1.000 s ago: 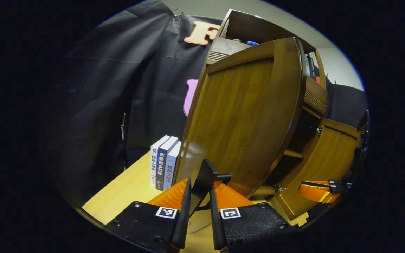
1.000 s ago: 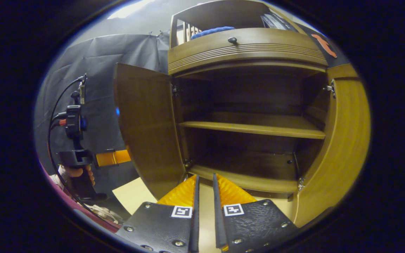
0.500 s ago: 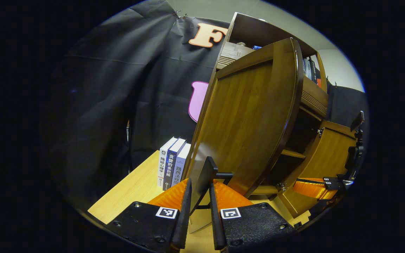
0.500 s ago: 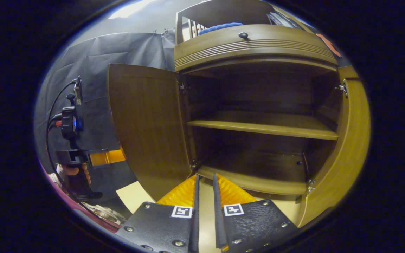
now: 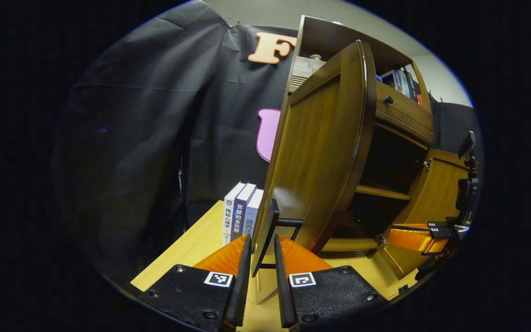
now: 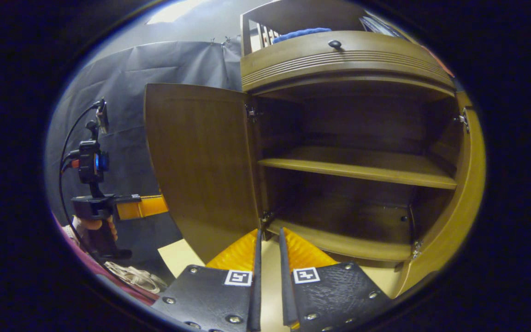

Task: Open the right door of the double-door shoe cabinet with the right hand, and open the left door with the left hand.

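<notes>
The wooden shoe cabinet (image 6: 339, 60) stands with both doors swung out. Its left door (image 5: 321, 157) is seen nearly edge-on in the left gripper view. My left gripper (image 5: 262, 239) is shut on that door's black handle (image 5: 268, 220). In the right gripper view the left door (image 6: 201, 161) stands wide, with the left gripper (image 6: 143, 206) behind its outer face. The right door (image 6: 470, 184) hangs at the far right. My right gripper (image 6: 268, 234) is shut on nothing, low in front of the bottom shelf (image 6: 339, 237). The left gripper view shows it (image 5: 410, 233) near the right door (image 5: 431, 198).
Three upright books (image 5: 240, 214) stand on the light wooden table (image 5: 191, 249) just left of the left door. Inside the cabinet a bare middle shelf (image 6: 357, 165) spans the width. A drawer with a dark knob (image 6: 334, 44) sits above the doors.
The left door has swung further out with my left gripper holding its handle. In the right gripper view the cabinet has drifted slightly right; that gripper's fingers stay as they were.
</notes>
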The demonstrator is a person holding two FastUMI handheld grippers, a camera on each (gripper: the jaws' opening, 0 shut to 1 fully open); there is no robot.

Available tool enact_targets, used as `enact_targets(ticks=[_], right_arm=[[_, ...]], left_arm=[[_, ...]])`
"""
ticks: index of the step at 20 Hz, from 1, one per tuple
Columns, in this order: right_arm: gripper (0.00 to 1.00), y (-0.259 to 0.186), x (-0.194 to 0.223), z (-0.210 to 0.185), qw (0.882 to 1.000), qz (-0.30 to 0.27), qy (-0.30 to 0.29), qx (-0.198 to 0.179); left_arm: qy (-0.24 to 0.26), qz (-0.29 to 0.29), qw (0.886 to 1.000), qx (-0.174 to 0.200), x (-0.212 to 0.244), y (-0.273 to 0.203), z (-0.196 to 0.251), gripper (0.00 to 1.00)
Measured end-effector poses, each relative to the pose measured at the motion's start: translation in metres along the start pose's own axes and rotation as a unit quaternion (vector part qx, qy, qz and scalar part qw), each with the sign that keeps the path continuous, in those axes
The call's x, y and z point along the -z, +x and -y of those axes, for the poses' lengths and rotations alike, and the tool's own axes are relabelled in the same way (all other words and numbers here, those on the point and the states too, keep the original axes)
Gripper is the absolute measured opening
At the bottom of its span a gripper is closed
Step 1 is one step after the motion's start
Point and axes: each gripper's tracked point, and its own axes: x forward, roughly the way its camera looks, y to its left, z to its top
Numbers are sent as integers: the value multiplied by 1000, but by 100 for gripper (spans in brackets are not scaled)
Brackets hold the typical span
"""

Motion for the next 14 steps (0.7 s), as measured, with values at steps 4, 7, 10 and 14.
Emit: enact_targets(ticks=[4, 7, 10, 14], right_arm=[[18, 1, -3, -4, 1000, 2, -1, -12], [18, 3, -3, -4, 1000, 1, -1, -20], [18, 4, -3, -5, 1000, 0, -3, -27], [18, 2, -2, -3, 1000, -2, -2, -28]], left_arm=[[3, 2, 1000, -25, -3, -1, -3, 31], [15, 4, 999, -39, -5, 0, -5, 31], [18, 6, 999, -47, -8, -4, -6, 30], [17, 12, 998, -59, -10, -8, -10, 30]])
